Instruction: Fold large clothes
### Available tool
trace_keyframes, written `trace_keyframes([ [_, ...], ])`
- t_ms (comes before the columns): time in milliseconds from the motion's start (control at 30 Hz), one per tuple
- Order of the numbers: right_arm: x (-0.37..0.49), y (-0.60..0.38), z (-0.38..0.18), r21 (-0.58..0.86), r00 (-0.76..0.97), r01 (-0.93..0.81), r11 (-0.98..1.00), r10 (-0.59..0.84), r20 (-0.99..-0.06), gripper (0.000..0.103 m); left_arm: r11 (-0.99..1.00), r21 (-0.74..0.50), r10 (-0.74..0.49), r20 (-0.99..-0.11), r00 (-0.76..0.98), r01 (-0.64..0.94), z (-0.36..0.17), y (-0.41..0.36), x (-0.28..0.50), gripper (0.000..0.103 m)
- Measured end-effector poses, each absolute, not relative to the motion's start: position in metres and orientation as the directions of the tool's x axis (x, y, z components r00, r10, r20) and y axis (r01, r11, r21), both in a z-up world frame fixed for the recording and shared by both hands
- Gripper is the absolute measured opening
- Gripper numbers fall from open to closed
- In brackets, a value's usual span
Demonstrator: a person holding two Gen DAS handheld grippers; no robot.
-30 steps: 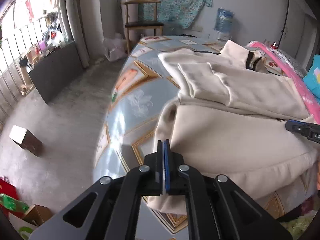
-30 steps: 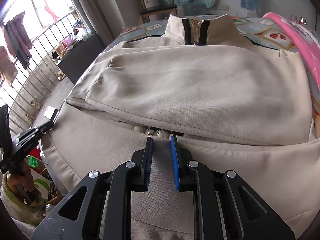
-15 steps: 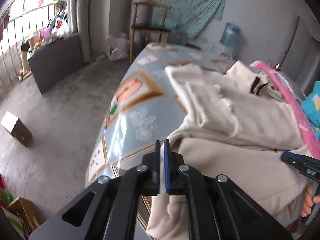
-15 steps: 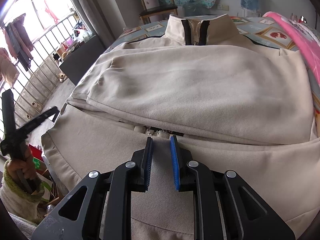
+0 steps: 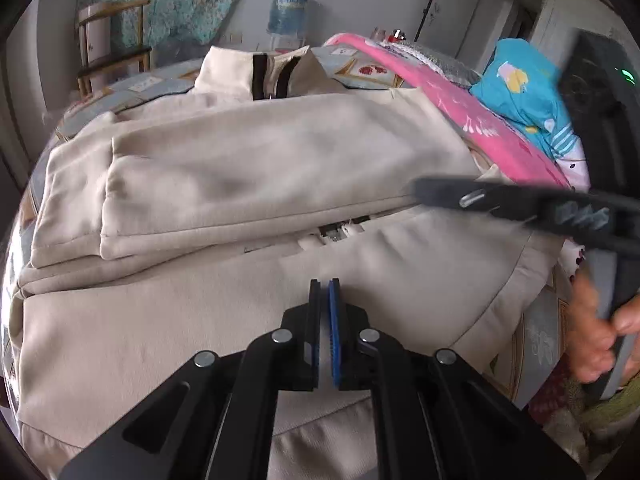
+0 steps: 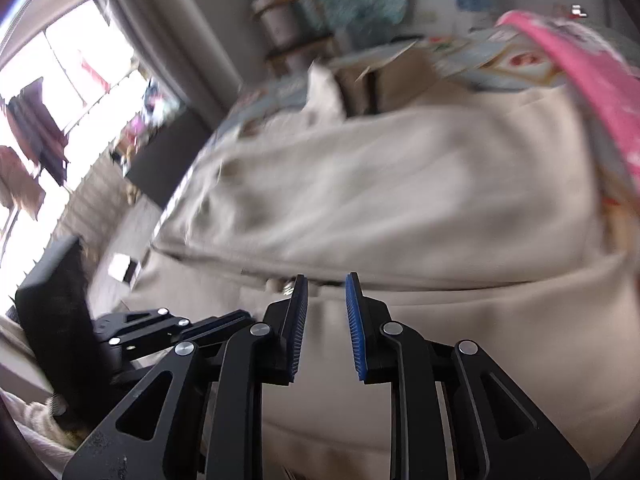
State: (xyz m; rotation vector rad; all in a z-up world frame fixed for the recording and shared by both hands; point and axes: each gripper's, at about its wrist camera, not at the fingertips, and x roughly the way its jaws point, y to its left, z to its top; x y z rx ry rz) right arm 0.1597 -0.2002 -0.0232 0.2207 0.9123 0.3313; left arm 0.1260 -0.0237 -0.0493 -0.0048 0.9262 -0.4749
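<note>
Through your left wrist camera, your left claw (image 5: 325, 294) was pinched closed, holding nothing visible, above the near half of the cream zip-collared fleece jacket (image 5: 256, 168) lying on the patterned blue bed (image 5: 120, 92). Your right claw (image 5: 424, 192) reached in from the right, blurred.

Through your right wrist camera, your right claw (image 6: 326, 292) stood open over the blurred jacket (image 6: 400, 200), with the pink blanket (image 6: 580, 80) at far right.
</note>
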Motion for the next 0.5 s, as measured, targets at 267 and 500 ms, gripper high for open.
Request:
trace_keyframes([
  [267, 0.152, -0.278, -0.047, 0.108, 0.569, 0.119, 0.987, 0.021, -0.822, 0.02, 0.89, -0.243, -0.421, -0.762, 0.491, 0.386, -0.052, -0.018, 0.131, 0.004],
  [500, 0.124, -0.272, -0.021, 0.232, 0.605, 0.013, 0.973, 0.177, -0.776, 0.034, 0.888, -0.247, -0.424, -0.766, 0.483, 0.388, -0.048, -0.014, 0.126, 0.004],
])
